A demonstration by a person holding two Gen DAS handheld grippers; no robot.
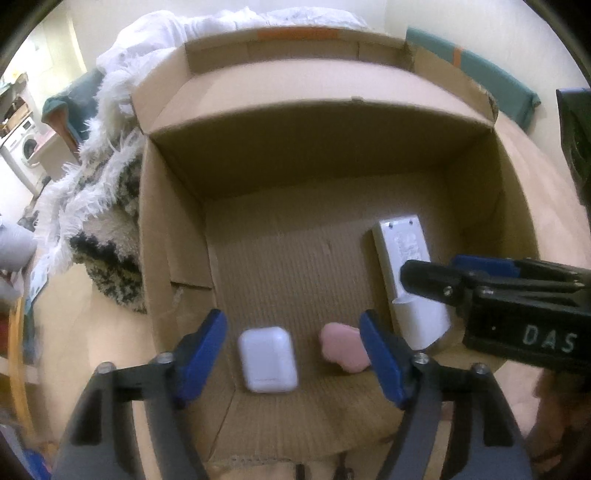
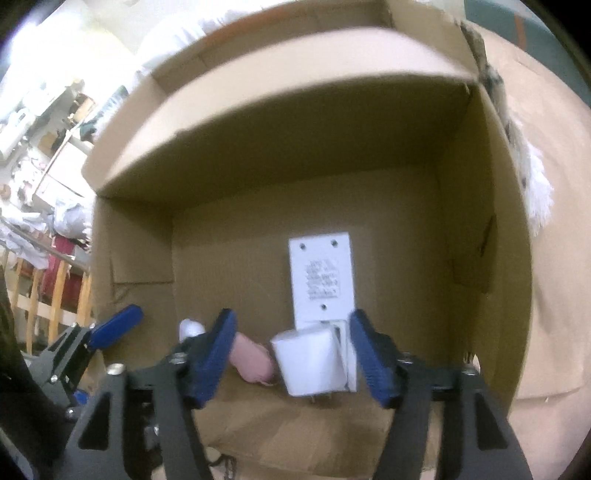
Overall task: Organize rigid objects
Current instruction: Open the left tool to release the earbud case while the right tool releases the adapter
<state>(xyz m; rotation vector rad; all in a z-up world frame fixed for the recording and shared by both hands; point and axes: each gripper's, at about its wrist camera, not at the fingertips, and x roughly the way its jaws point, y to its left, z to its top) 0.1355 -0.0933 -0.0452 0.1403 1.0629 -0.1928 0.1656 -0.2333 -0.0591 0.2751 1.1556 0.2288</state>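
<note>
Judging by how things lie, the sorting is well along: three rigid items are already gathered on the floor of the cardboard box [image 1: 177, 229]. A white earbud case [image 1: 267, 359] is seen near the front, a pink rounded object [image 1: 341, 347] lies just beside it to the right, and a long white device [image 1: 402, 273] with a printed label on its upturned face rests along the right side, its near end raised slightly and half hidden. In the right wrist view a loose white cover or block [image 2: 314, 363] is seen at the near end of that device, though whether it is attached cannot be told. The left gripper [image 1: 293, 354] is held spread above the case and the pink object, with nothing between its blue pads [image 1: 203, 354]. The right gripper [image 2: 293, 360] is likewise parted, framing the white cover without visibly touching it, so it is taken as released. What is left is hard to judge, since no further loose items are shown outside the box; a fringed rug [image 1: 103, 221] and white bedding [image 1: 166, 33] are all that is seen beside it
</note>
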